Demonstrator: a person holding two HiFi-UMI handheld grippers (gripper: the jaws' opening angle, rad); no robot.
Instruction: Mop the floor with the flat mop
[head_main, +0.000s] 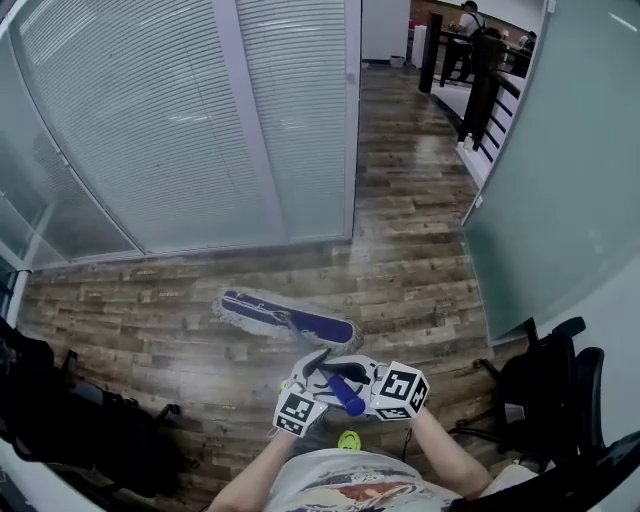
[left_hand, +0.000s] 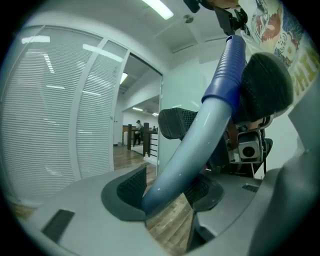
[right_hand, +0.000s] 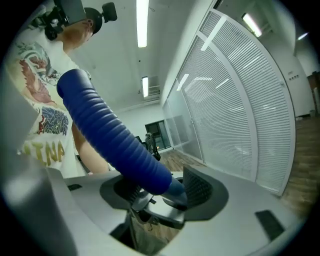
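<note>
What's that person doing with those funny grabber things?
A person is mopping an office floor using a gripper in each hand instead of bare hands. The left gripper is clamped on the pale lower part of the mop handle, and the right gripper grips the handle's dark blue ribbed grip. The flat mop head lies on the wooden floor in front of the person, near the glass wall with blinds.
</note>
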